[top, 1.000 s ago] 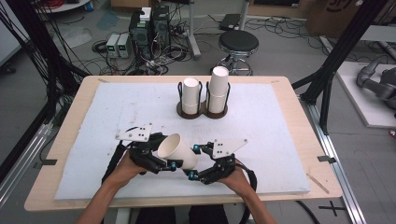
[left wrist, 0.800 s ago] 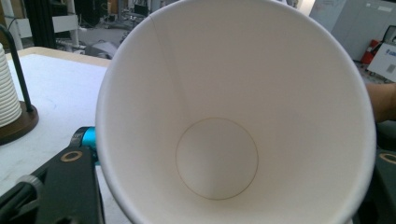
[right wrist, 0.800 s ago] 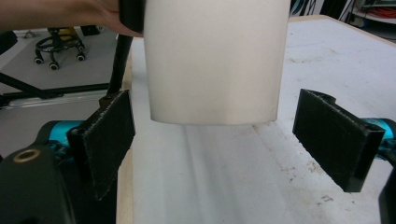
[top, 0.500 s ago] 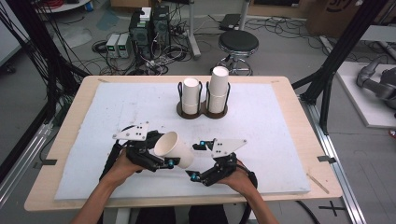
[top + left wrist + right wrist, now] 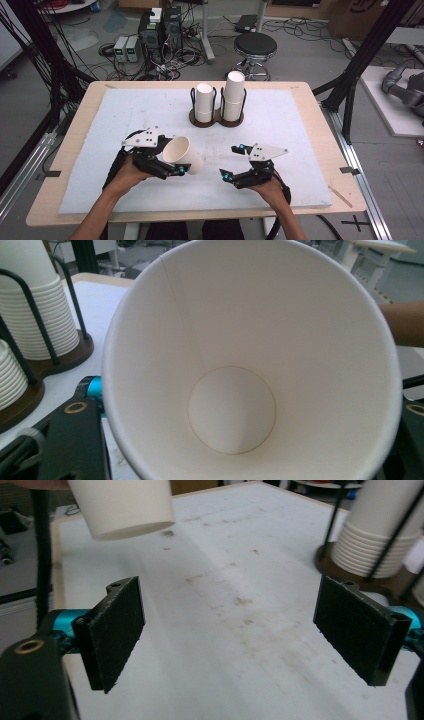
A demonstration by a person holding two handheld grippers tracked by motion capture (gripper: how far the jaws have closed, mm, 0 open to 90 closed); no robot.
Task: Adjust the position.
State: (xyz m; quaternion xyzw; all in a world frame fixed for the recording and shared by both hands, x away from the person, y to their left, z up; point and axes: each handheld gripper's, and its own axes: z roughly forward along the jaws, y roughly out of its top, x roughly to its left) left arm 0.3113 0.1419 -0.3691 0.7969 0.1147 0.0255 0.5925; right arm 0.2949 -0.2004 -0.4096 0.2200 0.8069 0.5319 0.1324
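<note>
A white paper cup (image 5: 183, 154) is held tilted above the white mat, its mouth turned toward the person, with my left gripper (image 5: 174, 159) shut on it. In the left gripper view I look straight into the cup (image 5: 250, 365), down to its round bottom. My right gripper (image 5: 231, 161) hovers to the right of the cup, apart from it and open. In the right gripper view its two black pads (image 5: 116, 630) stand wide with bare mat between them, and the cup's base (image 5: 122, 507) hangs at the upper left.
A dark two-ring cup holder (image 5: 216, 120) stands at the back middle of the mat with a shorter stack of cups (image 5: 204, 102) and a taller one (image 5: 234, 95). The white mat (image 5: 300, 130) covers a wooden table (image 5: 320, 107). A stool and cables lie on the floor beyond.
My right gripper has drawn away to the right from the cup, which it was close against before. The left gripper keeps its hold on the cup and has shifted slightly left.
</note>
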